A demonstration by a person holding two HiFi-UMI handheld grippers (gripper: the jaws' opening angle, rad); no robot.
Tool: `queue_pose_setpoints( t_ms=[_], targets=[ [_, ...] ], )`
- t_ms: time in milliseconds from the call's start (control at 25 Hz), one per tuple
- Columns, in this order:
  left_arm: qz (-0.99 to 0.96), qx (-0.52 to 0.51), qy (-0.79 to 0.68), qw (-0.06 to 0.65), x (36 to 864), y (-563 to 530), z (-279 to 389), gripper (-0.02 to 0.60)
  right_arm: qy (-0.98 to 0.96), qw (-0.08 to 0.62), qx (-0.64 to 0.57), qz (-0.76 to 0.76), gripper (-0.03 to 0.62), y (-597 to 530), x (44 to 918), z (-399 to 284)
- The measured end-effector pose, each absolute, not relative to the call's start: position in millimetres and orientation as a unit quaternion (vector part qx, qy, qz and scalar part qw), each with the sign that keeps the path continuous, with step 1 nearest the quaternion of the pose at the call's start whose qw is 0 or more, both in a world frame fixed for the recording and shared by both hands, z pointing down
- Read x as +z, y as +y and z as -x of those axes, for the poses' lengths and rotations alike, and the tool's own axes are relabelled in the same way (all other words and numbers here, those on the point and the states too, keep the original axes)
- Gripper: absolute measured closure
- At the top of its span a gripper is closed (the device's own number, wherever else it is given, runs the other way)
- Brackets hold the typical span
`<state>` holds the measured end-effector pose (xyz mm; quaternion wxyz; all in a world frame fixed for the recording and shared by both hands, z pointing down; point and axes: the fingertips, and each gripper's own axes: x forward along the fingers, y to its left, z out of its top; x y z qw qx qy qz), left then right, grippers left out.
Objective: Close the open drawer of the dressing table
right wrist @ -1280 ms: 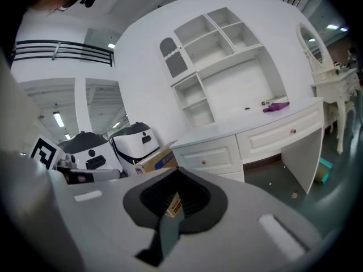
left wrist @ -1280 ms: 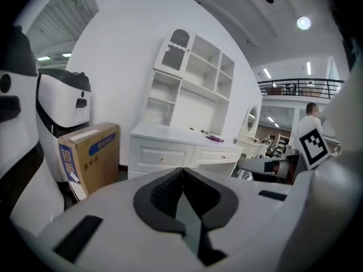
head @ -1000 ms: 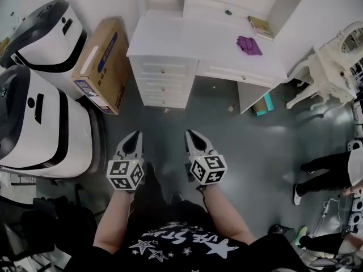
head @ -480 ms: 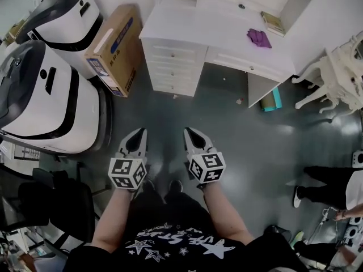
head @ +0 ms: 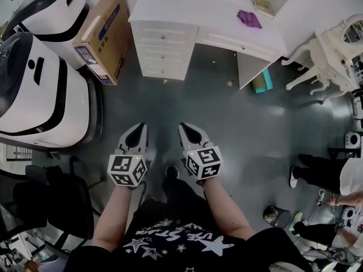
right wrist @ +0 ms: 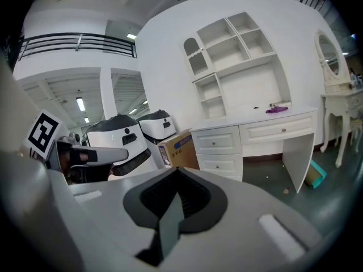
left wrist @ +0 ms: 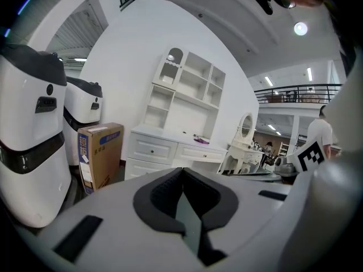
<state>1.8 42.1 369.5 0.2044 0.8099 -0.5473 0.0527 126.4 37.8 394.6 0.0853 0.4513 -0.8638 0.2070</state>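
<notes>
Backed away from the white wooden dressing table (head: 170,13) over the last second: sits farther up the head view now, with more bare grey floor (head: 227,129) between it and the grippers. Holds the white left gripper (head: 141,127) and the white right gripper (head: 183,126) side by side, near, at waist level, aimed towards the table but well apart from it. Keeps the fingers of both pressed together, gripping nothing. Shows every drawer front flush as far as can be seen: the three stacked small drawers (head: 163,52) at left, the long drawer (head: 238,43) at right below the purple cloth (head: 248,19). Fits, in judgement, a drawer already shut and a retreat from it; cannot rule out a slight gap too fine to see from this far
</notes>
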Motion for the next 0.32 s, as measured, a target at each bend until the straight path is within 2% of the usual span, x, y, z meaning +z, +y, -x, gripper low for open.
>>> queue_pose_setpoints(
  t_ms=[320],
  targets=[
    [-0.819, 0.040, -0.541, 0.186, 346, 111, 34, 0.572, -0.867, 0.079, 0.166, -0.463, 0.591, 101, 361, -88]
  ],
)
